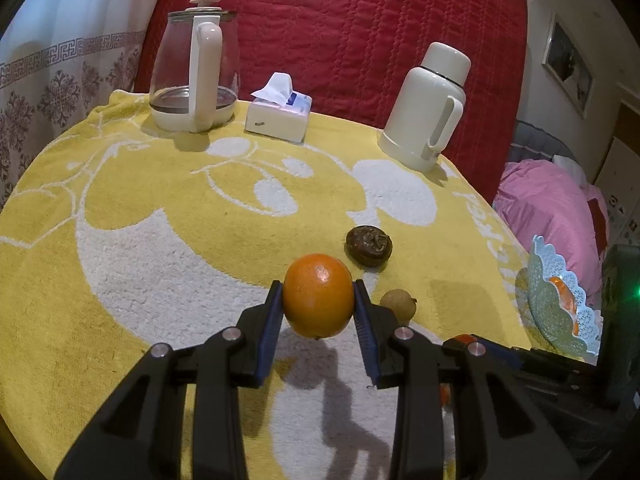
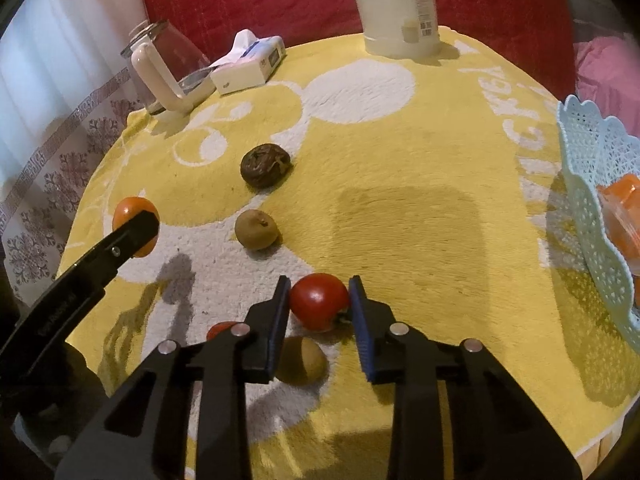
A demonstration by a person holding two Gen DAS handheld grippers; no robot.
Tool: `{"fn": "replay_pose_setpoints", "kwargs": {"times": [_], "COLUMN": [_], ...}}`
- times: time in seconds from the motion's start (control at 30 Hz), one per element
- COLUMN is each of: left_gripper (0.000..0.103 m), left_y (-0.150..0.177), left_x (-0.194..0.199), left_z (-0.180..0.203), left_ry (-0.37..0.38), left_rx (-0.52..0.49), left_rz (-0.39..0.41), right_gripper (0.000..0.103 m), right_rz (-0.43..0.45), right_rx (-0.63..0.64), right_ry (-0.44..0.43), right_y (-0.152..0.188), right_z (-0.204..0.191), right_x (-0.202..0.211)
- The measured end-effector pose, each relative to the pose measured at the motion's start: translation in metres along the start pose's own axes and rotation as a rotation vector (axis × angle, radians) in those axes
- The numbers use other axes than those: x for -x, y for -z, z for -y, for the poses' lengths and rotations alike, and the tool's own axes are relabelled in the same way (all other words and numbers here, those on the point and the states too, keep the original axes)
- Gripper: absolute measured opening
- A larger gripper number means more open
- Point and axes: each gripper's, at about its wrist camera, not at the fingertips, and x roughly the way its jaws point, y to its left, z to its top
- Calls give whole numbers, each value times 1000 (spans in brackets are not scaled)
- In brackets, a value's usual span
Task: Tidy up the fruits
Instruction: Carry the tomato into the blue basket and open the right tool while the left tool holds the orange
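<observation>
1. your left gripper (image 1: 319, 298) is clamped on an orange (image 1: 319, 295), both blue pads pressed flat against its sides; the jaws stand only as wide as the fruit. the orange hangs clear of the yellow-and-white towel (image 1: 160, 208), with its shadow thrown on the white patch below.

2. your right gripper (image 2: 319, 302) grips a red tomato (image 2: 319, 301), one pad touching each flank and the stem end turned toward the right pad. whether the tomato rests on the towel or is just off it cannot be told.

3. seen from the right wrist, the left gripper's black finger (image 2: 134, 232) crosses the orange at the far left of the table.

4. loose fruit on the towel: a dark, wrinkled brown fruit (image 2: 265, 165) lies farthest out; a small tan round fruit (image 2: 256, 229) sits between it and the tomato; another tan fruit (image 2: 301, 360) lies just under the right gripper's fingers, partly hidden, and a second red fruit (image 2: 221, 329) peeks out behind the left-hand finger.

5. a pale blue lace-pattern basket (image 2: 596, 168) stands at the table's right edge, well apart from both grippers, with orange-coloured contents (image 2: 624, 216) already inside; what they are is unclear.

6. along the back of the table, against a red quilted cover (image 1: 360, 40): a glass kettle with a cream handle (image 1: 196, 76), a tissue box (image 1: 280, 114) just beside it, and a cream thermos jug (image 1: 430, 108) off to the right.
</observation>
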Motion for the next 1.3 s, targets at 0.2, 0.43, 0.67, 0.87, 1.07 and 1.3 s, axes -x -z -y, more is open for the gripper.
{"fn": "replay_pose_setpoints", "kwargs": {"times": [0.2, 0.43, 0.67, 0.87, 1.07, 1.3], "left_gripper": [35, 35, 35, 35, 35, 35], "left_y": [0, 1, 2, 3, 5, 6], "left_x": [0, 2, 2, 2, 1, 0], "left_z": [0, 2, 5, 9, 12, 16], "left_ry": [1, 7, 10, 14, 19, 19], "left_rx": [-2, -10, -19, -33, -45, -60], "left_rz": [1, 6, 9, 7, 5, 2], "right_gripper": [31, 31, 31, 31, 31, 31], "right_rz": [36, 126, 204, 250, 264, 251], "right_rx": [-16, -19, -76, -138, -203, -250], "right_ry": [-8, 29, 78, 144, 208, 254], "right_y": [-2, -7, -10, -5, 5, 15], "right_z": [4, 12, 41, 74, 108, 134], "right_x": [16, 48, 83, 107, 122, 125]}}
